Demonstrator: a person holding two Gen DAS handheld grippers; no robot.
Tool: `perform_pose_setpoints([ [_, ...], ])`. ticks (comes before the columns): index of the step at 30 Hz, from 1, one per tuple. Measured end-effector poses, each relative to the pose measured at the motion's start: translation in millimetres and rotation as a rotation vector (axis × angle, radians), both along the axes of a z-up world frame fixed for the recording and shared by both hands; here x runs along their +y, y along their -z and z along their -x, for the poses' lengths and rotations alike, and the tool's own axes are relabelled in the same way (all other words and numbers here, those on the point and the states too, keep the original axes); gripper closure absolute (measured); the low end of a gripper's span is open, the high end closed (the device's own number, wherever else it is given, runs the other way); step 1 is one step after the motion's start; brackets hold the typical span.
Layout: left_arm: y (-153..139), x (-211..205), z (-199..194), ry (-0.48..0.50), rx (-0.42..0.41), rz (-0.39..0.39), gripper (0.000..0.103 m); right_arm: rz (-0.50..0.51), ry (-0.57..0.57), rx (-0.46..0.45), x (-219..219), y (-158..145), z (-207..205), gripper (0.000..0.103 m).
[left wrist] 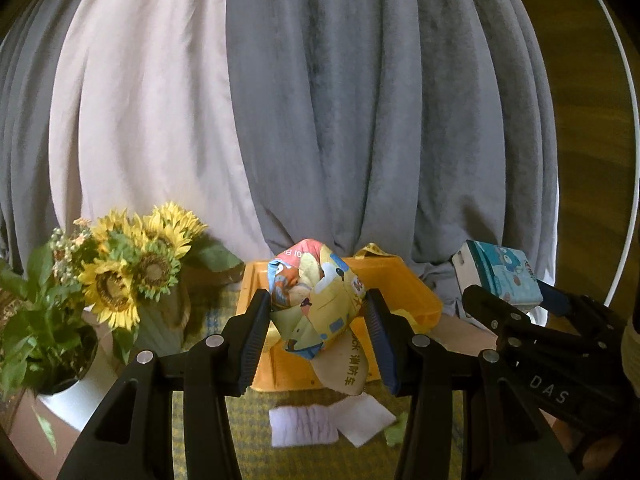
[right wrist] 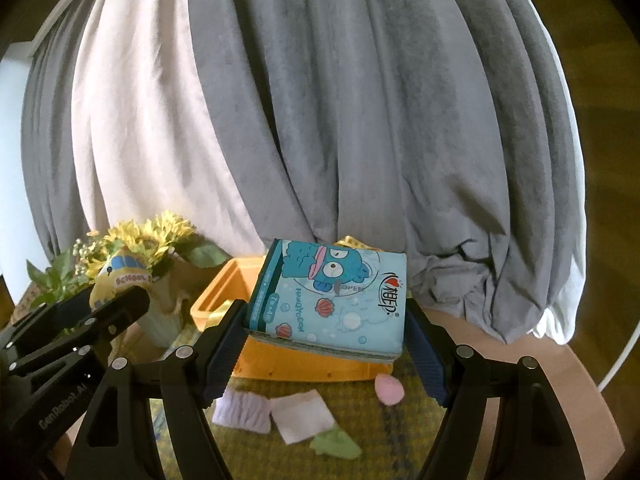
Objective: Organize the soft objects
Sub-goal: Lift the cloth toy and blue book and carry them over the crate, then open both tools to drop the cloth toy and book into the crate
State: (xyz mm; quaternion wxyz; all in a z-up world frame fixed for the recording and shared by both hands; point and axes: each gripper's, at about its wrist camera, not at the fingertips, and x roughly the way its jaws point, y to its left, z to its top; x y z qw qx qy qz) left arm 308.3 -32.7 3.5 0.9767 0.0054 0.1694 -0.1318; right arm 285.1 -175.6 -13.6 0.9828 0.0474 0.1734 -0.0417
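Before grey curtains (left wrist: 360, 120), a light, squashy cloth toy (left wrist: 316, 304) and tissue pack (right wrist: 332, 300) are gripped mid-body by left tongs (left wrist: 318, 340) and right tongs (right wrist: 324, 352).

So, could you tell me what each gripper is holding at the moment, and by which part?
The left gripper clamps the crumpled cloth toy across its bunched middle. The right gripper grips the blue tissue pack by its two opposite side edges.

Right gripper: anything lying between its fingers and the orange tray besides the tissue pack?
Only the held tissue pack sits between the right gripper fingers, over the orange tray. Right wrist view shows it; cloth pieces lie nearer, below.
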Motion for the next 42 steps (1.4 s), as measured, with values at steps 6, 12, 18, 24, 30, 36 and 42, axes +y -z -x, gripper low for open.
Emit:
perform_pose_setpoints([
  [6,2,-4,-35,0.01,0.011,-0.007,0.056,-0.012,-0.001,0.013,-5,3,-33,0.027],
  [12,5,-7,-62,0.006,0.015,-0.013,0.056,-0.024,-0.007,0.038,-7,9,-66,0.027],
  [18,8,-9,-87,-0.003,0.018,-0.016,0.056,-0.012,-0.005,0.045,-7,12,-91,0.027],
  [24,11,-11,-111,-0.012,0.014,-0.03,0.056,-0.014,0.0,0.06,-9,15,-115,0.027],
  [30,20,-14,-137,-0.007,0.04,-0.049,0.056,-0.011,0.003,0.092,-11,23,-140,0.027],
  [36,36,-20,-165,0.011,0.102,-0.07,0.055,0.015,0.007,0.128,-12,34,-166,0.027],
  [42,53,-26,-188,0.035,0.166,-0.092,0.054,0.028,0.01,0.18,-16,47,-189,0.027],
])
